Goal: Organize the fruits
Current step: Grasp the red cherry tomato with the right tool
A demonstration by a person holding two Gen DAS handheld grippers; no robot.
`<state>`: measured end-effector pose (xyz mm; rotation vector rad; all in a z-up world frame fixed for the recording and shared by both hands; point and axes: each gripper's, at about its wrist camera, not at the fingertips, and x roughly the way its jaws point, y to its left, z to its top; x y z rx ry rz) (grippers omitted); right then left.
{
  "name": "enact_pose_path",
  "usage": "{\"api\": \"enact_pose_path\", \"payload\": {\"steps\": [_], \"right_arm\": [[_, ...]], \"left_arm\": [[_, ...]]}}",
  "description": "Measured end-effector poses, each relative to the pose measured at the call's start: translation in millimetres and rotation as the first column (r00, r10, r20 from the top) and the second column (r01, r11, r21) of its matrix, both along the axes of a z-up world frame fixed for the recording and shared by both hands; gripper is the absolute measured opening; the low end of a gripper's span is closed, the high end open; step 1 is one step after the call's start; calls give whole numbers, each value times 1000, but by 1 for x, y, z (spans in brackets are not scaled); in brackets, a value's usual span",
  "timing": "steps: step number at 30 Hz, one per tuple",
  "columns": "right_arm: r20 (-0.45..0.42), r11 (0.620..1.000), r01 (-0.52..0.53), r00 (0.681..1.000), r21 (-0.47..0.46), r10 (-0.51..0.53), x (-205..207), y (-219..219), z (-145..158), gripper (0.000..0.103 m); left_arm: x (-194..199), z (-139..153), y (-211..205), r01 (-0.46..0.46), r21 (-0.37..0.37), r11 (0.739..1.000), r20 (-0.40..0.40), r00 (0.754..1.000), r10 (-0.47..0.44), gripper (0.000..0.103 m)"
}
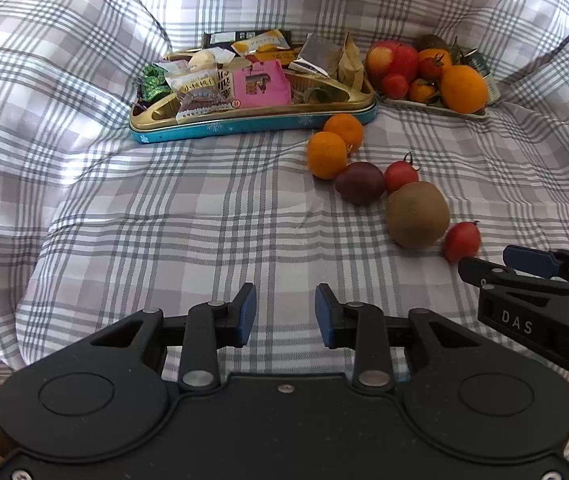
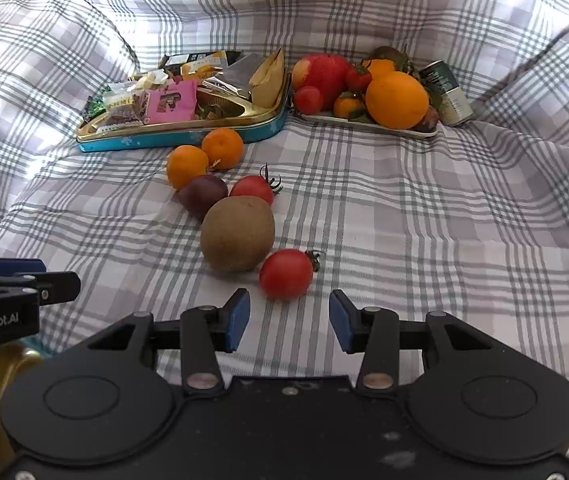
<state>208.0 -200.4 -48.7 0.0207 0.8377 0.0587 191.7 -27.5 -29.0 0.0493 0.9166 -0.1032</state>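
Note:
Loose fruit lies on the plaid sheet: two mandarins [image 2: 204, 156], a purple passion fruit [image 2: 203, 195], a kiwi [image 2: 237, 233] and two cherry tomatoes [image 2: 286, 274]. My right gripper [image 2: 289, 320] is open and empty, its pads just short of the nearest tomato. That gripper shows at the right edge of the left wrist view [image 1: 504, 266], by the same tomato [image 1: 461, 241]. My left gripper [image 1: 285, 314] is open and empty over bare sheet. A white plate [image 2: 368, 125] at the back right holds an apple, an orange and small fruit.
A teal and gold tin [image 2: 188, 134] full of snack packets stands at the back, left of the plate. A green can [image 2: 446, 92] lies behind the plate. The sheet rises in folds on both sides.

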Motion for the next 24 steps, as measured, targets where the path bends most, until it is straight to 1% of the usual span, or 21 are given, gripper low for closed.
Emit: {"api": "enact_pose_path", "payload": {"steps": [8, 14, 17, 24], "right_arm": [[-32, 1000, -6, 999, -11, 6, 23, -1, -10, 46], [-46, 1000, -14, 999, -16, 14, 32, 1, -16, 46], [-57, 1000, -15, 998, -15, 14, 37, 2, -19, 46], [-46, 999, -26, 999, -31, 24, 38, 5, -20, 45]], "left_arm": [[17, -8, 3, 6, -17, 1000, -21, 1000, -6, 42], [24, -12, 5, 4, -33, 999, -39, 999, -5, 42], [26, -14, 5, 1, -30, 1000, -43, 999, -3, 42], [27, -16, 5, -1, -34, 999, -48, 999, 0, 42]]}}
